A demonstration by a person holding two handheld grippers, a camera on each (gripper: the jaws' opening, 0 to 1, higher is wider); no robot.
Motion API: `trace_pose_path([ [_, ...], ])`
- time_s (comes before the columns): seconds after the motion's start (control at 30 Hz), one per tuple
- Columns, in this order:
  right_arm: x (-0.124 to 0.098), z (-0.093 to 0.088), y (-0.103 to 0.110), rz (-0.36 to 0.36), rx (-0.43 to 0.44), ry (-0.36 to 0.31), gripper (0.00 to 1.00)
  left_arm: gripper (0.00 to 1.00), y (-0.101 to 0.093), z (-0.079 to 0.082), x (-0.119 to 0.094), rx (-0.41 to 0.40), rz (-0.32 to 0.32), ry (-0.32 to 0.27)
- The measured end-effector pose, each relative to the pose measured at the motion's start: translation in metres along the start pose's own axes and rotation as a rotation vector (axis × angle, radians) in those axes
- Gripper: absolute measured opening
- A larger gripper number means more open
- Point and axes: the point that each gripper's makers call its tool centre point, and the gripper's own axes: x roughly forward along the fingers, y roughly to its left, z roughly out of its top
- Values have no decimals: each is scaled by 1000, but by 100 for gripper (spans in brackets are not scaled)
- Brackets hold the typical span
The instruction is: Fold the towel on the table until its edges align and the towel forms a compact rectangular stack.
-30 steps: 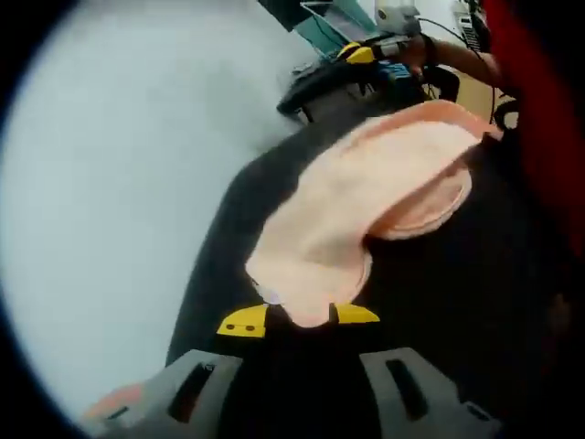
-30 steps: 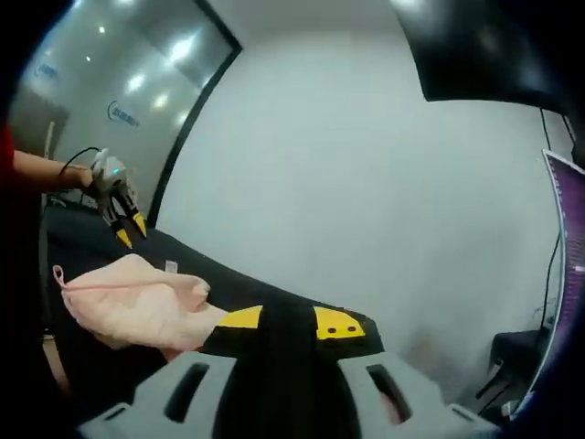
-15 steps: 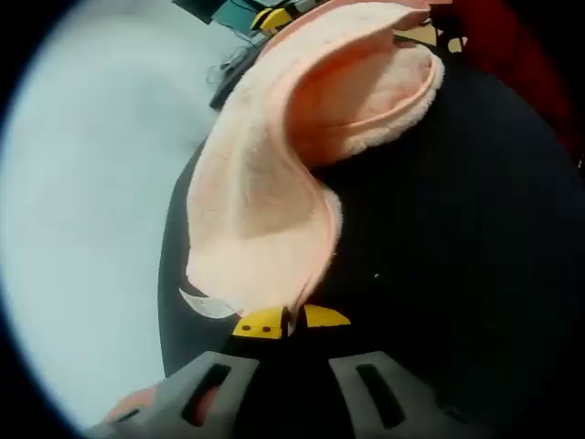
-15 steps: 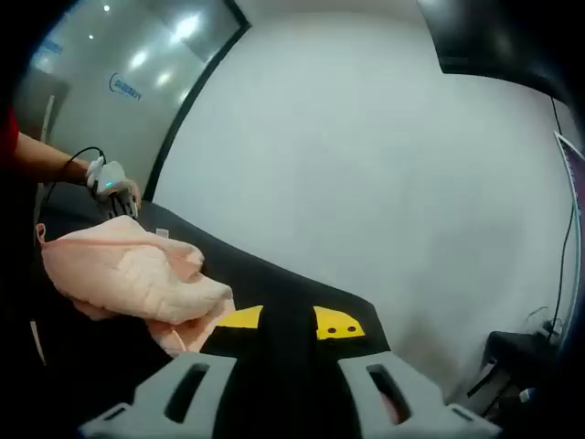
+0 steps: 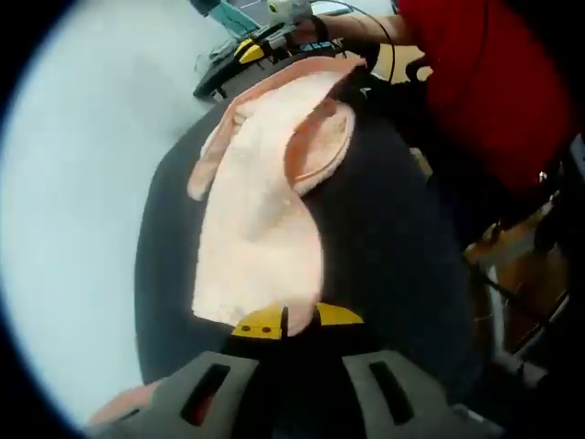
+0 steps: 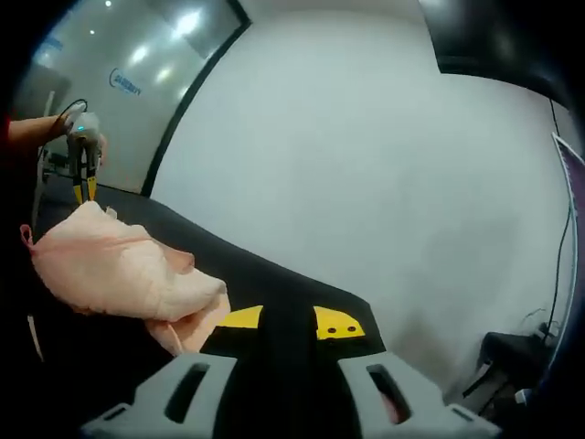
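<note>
A peach towel point(image 5: 260, 210) lies partly folded along the black table point(image 5: 384, 238), with a curled flap at its far end. My left gripper point(image 5: 285, 320) is shut on the towel's near edge, yellow tips together. In the right gripper view the same towel point(image 6: 110, 270) is a bunched heap, and the left gripper point(image 6: 82, 178) hangs just over its raised far corner. My right gripper point(image 6: 289, 320) stands open low over the table point(image 6: 274, 283), with a towel corner beside its left finger. It also appears as yellow tips point(image 5: 251, 48) past the towel's far end.
A person in a red top point(image 5: 475, 82) stands along the table's right side. Cables and equipment point(image 5: 219, 64) sit beyond the far edge. A dark monitor point(image 6: 494, 37) hangs on the pale wall, and a glass partition point(image 6: 119, 73) is at left.
The raised fold of towel has come down flatter and longer on the table. My left gripper has drawn back, still holding the towel edge. The right gripper has hardly moved.
</note>
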Motion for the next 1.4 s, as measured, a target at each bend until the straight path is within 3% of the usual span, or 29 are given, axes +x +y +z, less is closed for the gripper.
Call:
trace_pose_path([
  [0.1, 3, 0, 6, 12, 4, -3, 16, 10, 10, -5, 4, -27, 70, 3],
  [0.17, 3, 0, 10, 20, 1, -2, 16, 10, 20, -15, 12, -16, 110, 47],
  [0.3, 0, 2, 10, 20, -18, 1, 16, 11, 10, -17, 33, 31, 30, 61],
  [0.37, -4, 3, 6, 13, -12, -3, 16, 14, 11, -18, 40, 38, 23, 69],
  [0.47, -6, 1, 3, 2, -10, 4, 16, 11, 15, -14, 44, 33, 24, 63],
  [0.6, -9, 0, 0, -3, -9, 7, 16, 5, 11, -11, 39, -8, -2, 44],
  [0.8, -7, -3, 5, 10, -8, 9, 16, 7, 8, 1, 27, -32, -1, -14],
  [0.87, -5, -4, 7, 14, -4, 13, 16, 8, 6, 2, 29, -54, -7, -15],
  [1.07, -5, -5, 12, 25, -13, 13, 16, 12, 5, -6, 36, -16, -15, 30],
  [1.23, -8, -5, 9, 17, -8, 10, 16, 5, 8, 0, 32, -56, -14, 6],
  [1.33, -10, -5, 8, 15, -4, 10, 16, 3, 8, 4, 29, -41, -15, 3],
  [1.4, -10, -5, 9, 21, -6, 11, 16, 4, 7, 10, 26, -61, -33, -30],
])
